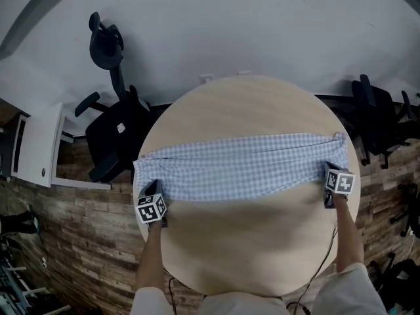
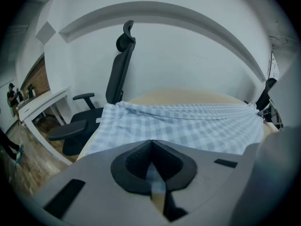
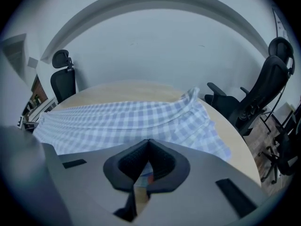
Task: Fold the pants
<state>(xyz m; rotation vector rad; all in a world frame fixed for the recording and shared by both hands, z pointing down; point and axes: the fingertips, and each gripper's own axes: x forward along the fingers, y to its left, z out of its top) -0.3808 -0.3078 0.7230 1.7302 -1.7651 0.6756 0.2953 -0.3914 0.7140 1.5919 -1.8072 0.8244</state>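
The blue-and-white checked pants (image 1: 243, 166) lie as one long band across the round wooden table (image 1: 249, 248), from left edge to right edge. My left gripper (image 1: 155, 192) sits at the band's near left corner and my right gripper (image 1: 329, 172) at its near right corner. In the left gripper view the jaws (image 2: 151, 144) are pressed together with a strip of checked cloth (image 2: 188, 126) pinched between the pads. The right gripper view shows the same: jaws (image 3: 148, 142) closed on the hem, the pants (image 3: 131, 117) stretching away to the left.
A black office chair (image 1: 115, 133) stands just off the table's left side, next to a white desk (image 1: 39, 143). More black chairs (image 1: 380, 120) crowd the right side. The floor is wood planks; a white wall lies beyond the table.
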